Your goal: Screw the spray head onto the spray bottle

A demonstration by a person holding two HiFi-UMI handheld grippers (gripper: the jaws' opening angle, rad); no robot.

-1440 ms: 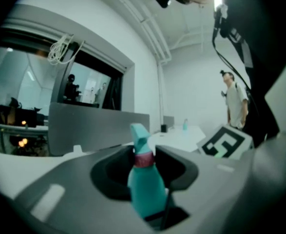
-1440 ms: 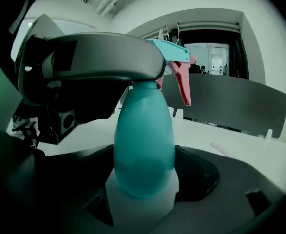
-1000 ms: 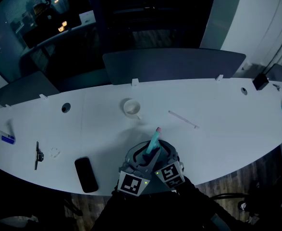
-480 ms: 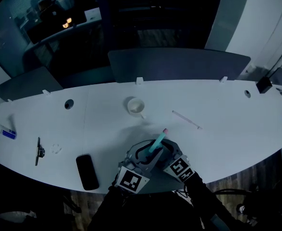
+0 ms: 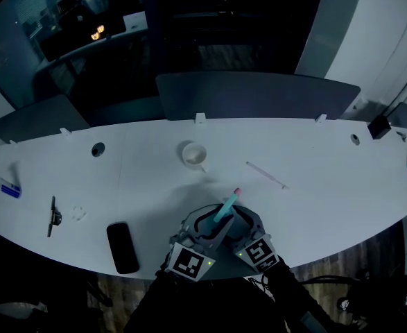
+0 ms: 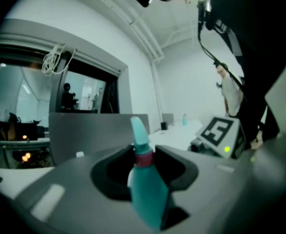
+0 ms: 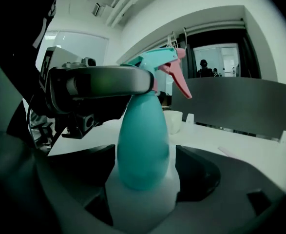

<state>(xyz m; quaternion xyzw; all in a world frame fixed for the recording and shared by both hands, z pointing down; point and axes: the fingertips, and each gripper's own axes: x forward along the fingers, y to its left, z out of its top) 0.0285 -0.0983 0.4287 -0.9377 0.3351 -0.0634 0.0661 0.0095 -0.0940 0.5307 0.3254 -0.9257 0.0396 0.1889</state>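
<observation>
A teal spray bottle (image 5: 224,209) with a white base and a pink-tipped spray head (image 5: 235,193) leans over the table's near edge, held between both grippers. In the head view my left gripper (image 5: 210,225) is shut on the spray head at its neck. The left gripper view shows the teal spray head (image 6: 142,145) and its pink collar between the jaws. My right gripper (image 5: 235,222) is shut on the bottle's body. In the right gripper view the bottle (image 7: 143,145) fills the gap between the jaws, and the left gripper's grey jaw crosses the spray head (image 7: 157,62).
On the white table (image 5: 328,186) stand a white cup (image 5: 193,155), a thin white tube (image 5: 265,175), a black phone (image 5: 122,247), a dark tool (image 5: 52,217) and a small bottle (image 5: 2,188) at the left edge. Grey chair backs (image 5: 258,92) line the far side.
The right gripper has turned a little around the bottle. The left gripper and the bottle have stayed in place.
</observation>
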